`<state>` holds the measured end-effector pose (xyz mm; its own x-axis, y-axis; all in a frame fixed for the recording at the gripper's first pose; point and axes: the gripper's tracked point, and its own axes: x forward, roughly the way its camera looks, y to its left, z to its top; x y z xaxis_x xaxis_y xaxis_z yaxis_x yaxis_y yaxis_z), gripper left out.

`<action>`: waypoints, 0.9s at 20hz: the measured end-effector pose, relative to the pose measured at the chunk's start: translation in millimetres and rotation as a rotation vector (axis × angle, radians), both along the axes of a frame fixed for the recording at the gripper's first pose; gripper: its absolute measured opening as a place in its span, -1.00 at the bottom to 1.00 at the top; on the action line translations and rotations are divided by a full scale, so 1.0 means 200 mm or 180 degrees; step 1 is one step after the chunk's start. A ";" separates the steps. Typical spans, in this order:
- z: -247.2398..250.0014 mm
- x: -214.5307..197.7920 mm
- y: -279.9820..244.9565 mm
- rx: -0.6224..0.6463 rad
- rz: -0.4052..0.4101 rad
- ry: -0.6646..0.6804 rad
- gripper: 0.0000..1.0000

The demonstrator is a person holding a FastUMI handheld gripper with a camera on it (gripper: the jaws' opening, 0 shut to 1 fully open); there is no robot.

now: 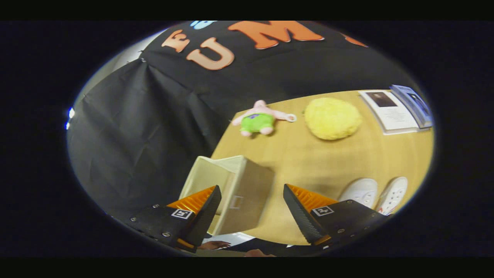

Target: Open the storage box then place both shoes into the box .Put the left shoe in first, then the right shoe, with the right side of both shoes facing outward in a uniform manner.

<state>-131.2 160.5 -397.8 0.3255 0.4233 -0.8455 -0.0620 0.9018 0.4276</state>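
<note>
We hold the gripper [252, 210] above the wooden table [308, 162], its jaws spread wide and gripping nothing. The storage box [235, 193] sits just ahead, between the fingers, its open mouth turned to the left (its handle slot faces us). The two white shoes [376, 193] lie side by side to the right of the right finger, so we judge the coming move swings right.

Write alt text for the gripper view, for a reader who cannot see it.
The gripper hangs open above a wooden table, its fingers either side of an open beige storage box. Two white shoes lie side by side beside the box; beyond sit a pink plush toy, a yellow cushion and booklets.
</note>
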 end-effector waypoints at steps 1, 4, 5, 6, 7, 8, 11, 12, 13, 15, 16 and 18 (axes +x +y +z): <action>-0.05 -0.02 -0.13 -0.0095 -0.0098 0.0044 0.92; -0.17 -0.17 -0.48 -0.0423 -0.0318 0.0176 0.92; -0.23 -0.21 -0.58 -0.0520 -0.0346 0.0223 0.92; -0.27 -0.27 -0.65 -0.0598 -0.0340 0.0282 0.92; -0.31 -0.32 -0.71 -0.0660 -0.0317 0.0325 0.90; -0.35 -0.36 -0.77 -0.0738 -0.0288 0.0380 0.87; -0.44 -0.47 -0.81 -0.0822 -0.0115 0.0535 0.67; -0.47 -0.49 -0.81 -0.0822 -0.0062 0.0523 0.62; -0.50 -0.51 -0.82 -0.0868 -0.0006 0.0542 0.54; -0.57 -0.56 -0.87 -0.1027 0.0083 0.0619 0.42; -0.60 -0.57 -0.89 -0.1083 0.0130 0.0635 0.40; -0.64 -0.56 -0.87 -0.1069 0.0146 0.0605 0.37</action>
<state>-243.1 -13.0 -525.3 0.1367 0.1231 -0.9829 -0.0535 0.9917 0.1167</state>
